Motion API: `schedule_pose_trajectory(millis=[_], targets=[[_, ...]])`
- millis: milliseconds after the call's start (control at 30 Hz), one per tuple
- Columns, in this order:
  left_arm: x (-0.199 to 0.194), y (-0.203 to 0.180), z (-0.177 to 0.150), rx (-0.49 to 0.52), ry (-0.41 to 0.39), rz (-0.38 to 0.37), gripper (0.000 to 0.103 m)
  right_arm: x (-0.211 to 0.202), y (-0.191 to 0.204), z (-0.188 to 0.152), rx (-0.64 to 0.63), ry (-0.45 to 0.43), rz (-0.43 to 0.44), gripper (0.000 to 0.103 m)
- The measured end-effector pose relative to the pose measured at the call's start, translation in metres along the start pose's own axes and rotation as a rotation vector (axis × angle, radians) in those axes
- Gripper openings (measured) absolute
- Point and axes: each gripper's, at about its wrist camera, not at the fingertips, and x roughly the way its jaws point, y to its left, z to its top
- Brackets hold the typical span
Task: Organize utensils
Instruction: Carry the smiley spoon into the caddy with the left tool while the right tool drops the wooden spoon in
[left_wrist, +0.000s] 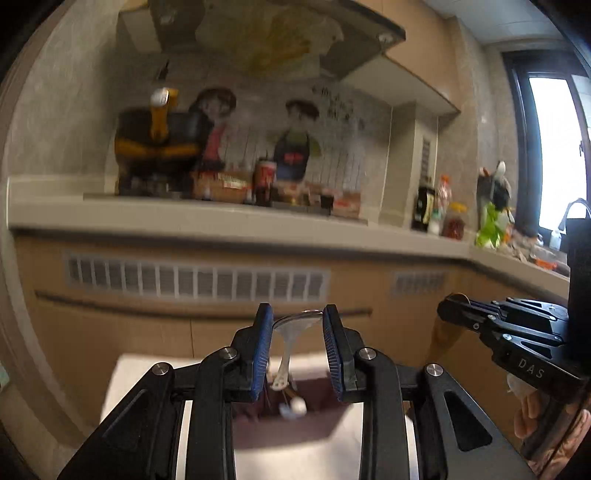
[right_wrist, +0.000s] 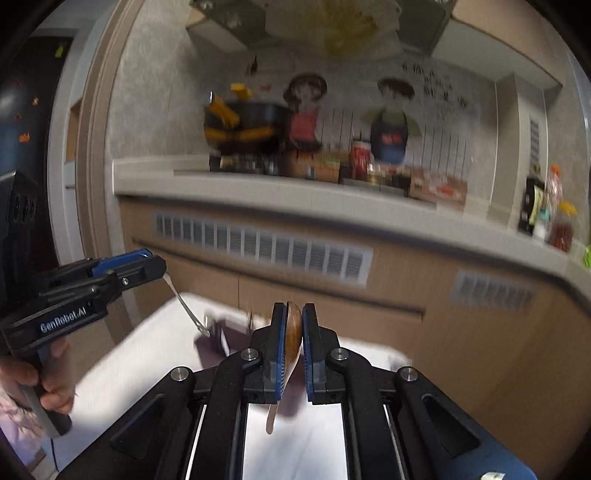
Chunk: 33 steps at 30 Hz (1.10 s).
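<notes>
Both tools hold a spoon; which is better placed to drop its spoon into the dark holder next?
Probably left: its metal spoon hangs handle-down right over the holder. The right tool's wooden spoon sits off to its side.

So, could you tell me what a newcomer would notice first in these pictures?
Probably the two utensils held up in mid-air: the left gripper pinches a metal spoon by its bowl, and the right gripper clamps a wooden spoon. Behind them, cartoon cook figures decorate the kitchen wall.
</notes>
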Motion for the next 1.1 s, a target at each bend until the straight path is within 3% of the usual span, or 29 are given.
schedule_pose_trajectory(millis=[133, 267, 767, 833, 900, 967, 1100], targets=[[0.033, 0.014, 0.022, -0.014, -0.016, 0.005, 0.029, 0.031, 0.000, 0.035, -0.026, -0.031, -0.035, 0.007], [0.063, 0.033, 0.020, -0.036, 0.030, 0.000, 0.029, 0.063, -0.001, 0.038, -0.037, 0.003, -0.050, 0.007], [0.126, 0.051, -0.037, -0.112, 0.193, -0.001, 0.029, 0.154, -0.008, -0.023, 0.006, 0.245, 0.018, 0.007], [0.133, 0.055, -0.047, -0.144, 0.239, -0.014, 0.037, 0.165, -0.008, -0.034, 0.017, 0.308, 0.079, 0.011], [0.136, 0.061, -0.056, -0.179, 0.274, -0.015, 0.047, 0.169, -0.009, -0.044, 0.043, 0.345, 0.113, 0.035], [0.134, 0.062, -0.062, -0.184, 0.284, -0.001, 0.049, 0.165, -0.011, -0.049, 0.065, 0.333, 0.117, 0.050], [0.112, 0.061, -0.067, -0.186, 0.278, 0.033, 0.049, 0.141, -0.019, -0.052, 0.114, 0.290, 0.088, 0.061]])
